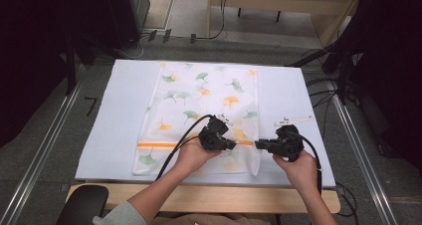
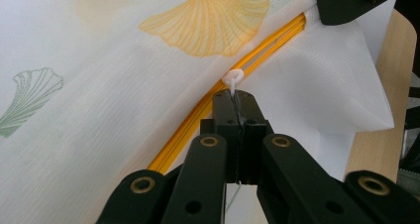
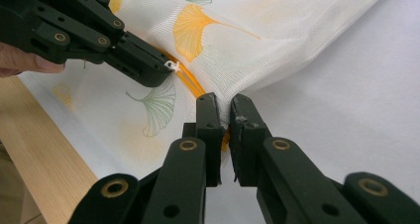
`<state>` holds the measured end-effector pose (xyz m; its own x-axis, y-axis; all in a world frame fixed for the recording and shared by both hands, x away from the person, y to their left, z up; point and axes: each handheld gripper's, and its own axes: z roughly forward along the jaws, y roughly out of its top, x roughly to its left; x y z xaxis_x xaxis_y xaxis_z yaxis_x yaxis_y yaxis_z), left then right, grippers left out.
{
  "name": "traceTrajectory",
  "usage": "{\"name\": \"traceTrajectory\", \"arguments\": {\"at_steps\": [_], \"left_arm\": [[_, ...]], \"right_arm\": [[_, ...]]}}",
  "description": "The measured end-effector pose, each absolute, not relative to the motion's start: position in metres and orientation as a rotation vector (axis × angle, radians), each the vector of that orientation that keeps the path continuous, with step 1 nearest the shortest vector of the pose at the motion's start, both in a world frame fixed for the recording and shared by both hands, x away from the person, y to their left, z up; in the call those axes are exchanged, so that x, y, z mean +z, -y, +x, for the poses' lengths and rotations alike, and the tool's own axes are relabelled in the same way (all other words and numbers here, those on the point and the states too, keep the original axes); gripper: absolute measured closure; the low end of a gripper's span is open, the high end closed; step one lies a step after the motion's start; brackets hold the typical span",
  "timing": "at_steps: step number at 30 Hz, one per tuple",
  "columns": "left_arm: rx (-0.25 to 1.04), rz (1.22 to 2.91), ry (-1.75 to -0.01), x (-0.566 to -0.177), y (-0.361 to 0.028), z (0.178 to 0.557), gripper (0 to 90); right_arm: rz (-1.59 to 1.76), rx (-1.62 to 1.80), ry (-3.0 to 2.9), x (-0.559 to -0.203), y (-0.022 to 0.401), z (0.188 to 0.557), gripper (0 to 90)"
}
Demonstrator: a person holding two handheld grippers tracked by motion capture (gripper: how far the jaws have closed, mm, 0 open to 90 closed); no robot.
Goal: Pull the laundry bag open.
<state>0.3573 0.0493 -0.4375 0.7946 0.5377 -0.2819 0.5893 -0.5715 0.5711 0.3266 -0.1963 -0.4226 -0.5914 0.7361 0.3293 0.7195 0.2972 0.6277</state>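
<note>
The mesh bag (image 1: pixel 199 110) is white, printed with green and orange ginkgo leaves. Its zipper (image 2: pixel 198 115) is orange, with a white pull tab (image 2: pixel 233 79). Both tools are black, with brass-coloured rivets. The desk (image 1: pixel 119 115) is covered in white; its edge is pale wood.

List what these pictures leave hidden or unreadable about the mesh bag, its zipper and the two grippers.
- High view: the white zipper pull is too small to see; the left gripper covers that stretch of the orange zipper.
- Left gripper view: the pull's tab is hidden between the shut jaws.
- Right gripper view: the right gripper hides the zipper's end in the bunched mesh bag.
- Whether the bag holds anything: unreadable.
</note>
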Motion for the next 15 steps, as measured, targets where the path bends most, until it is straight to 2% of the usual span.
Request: {"name": "traceTrajectory", "arguments": {"at_steps": [15], "left_arm": [[-0.1, 2.315, -0.833, -0.4366, -0.0524, 0.3582, 90.0]], "right_arm": [[1.405, 1.194, -2.521, -0.4229, 0.1953, 0.3264, 86.1]]}}
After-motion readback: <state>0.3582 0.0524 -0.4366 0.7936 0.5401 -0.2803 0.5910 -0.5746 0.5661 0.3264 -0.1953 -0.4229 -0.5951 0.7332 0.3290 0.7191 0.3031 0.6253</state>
